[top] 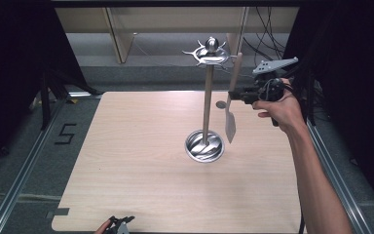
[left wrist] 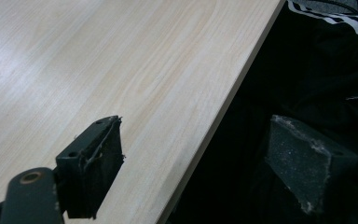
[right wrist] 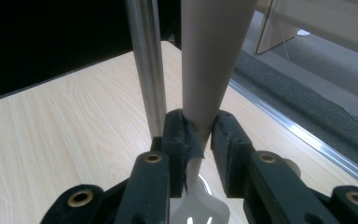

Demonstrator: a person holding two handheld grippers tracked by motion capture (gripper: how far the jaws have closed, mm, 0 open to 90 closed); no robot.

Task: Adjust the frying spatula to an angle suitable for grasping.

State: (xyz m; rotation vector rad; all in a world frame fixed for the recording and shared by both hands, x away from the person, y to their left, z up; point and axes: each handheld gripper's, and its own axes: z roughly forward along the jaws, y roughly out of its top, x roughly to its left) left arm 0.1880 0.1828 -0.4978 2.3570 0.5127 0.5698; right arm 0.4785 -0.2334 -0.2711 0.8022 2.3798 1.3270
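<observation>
A pale wooden spatula with a flat slotted blade hangs in the air above the far right part of the light wood-grain table, its blade pointing down and its tapered handle rising up and a little to the right. The right gripper has its jaws clamped on the handle, roughly at the neck where it narrows toward the blade. In the right gripper view the two black padded jaws press on either side of the beige handle, with the slotted blade showing just below them. The person's right hand holds that gripper out level, forearm reaching in from the near right edge of the table.

Just left of the spatula stands a tall shiny metal utensil stand: a thin upright pole set in a round polished dish base, topped with a ring of curved hooks and a ball knob. The spatula's handle tip is near the hook ring, but I cannot tell whether it touches. The blade hangs just to the right of the base, apart from it.

The left gripper sits at the near edge of the table, well away from the stand. In the left gripper view its jaws are spread wide with nothing between them, one pad over the table edge.
</observation>
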